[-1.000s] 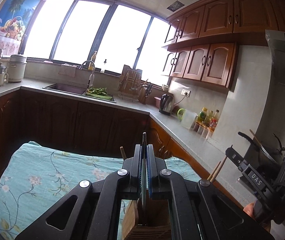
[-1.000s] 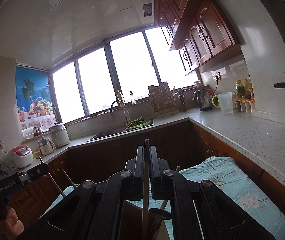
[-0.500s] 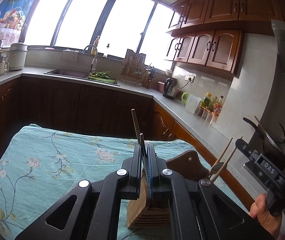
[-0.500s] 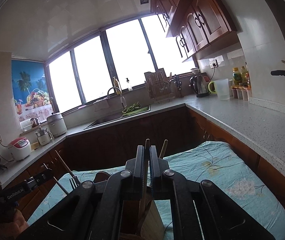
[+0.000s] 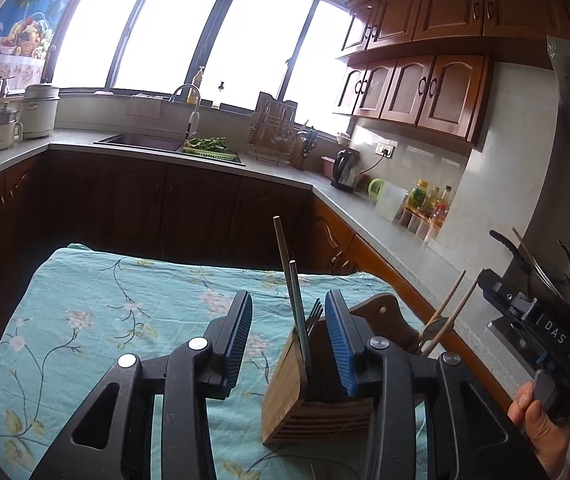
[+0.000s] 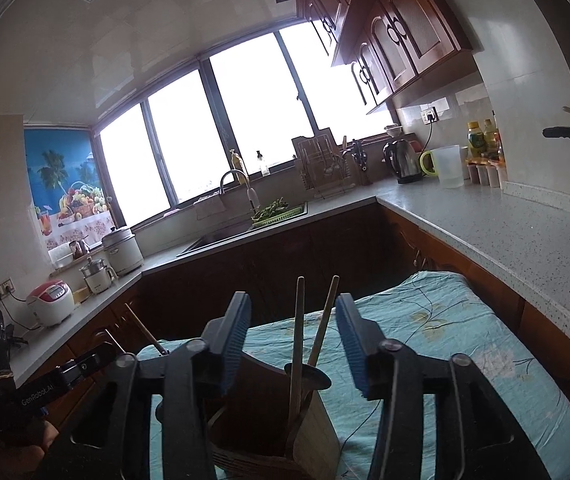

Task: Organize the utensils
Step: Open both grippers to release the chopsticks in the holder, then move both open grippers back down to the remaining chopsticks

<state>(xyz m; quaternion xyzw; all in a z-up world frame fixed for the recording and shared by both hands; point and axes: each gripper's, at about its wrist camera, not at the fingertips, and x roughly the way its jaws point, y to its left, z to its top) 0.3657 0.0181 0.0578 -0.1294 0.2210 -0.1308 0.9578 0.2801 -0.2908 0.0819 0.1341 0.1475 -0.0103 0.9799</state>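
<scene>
Both grippers, left (image 5: 289, 330) and right (image 6: 293, 340), have just been opening, jaws spread, utensils freed into the holder (image 5: 317, 404), apparently seated. Next: lift clear.

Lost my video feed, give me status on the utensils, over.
Left gripper and right gripper open, jaws just opened, utensils released. Metal chopsticks and wooden chopsticks stand in wooden holder. Nothing blocking.
</scene>
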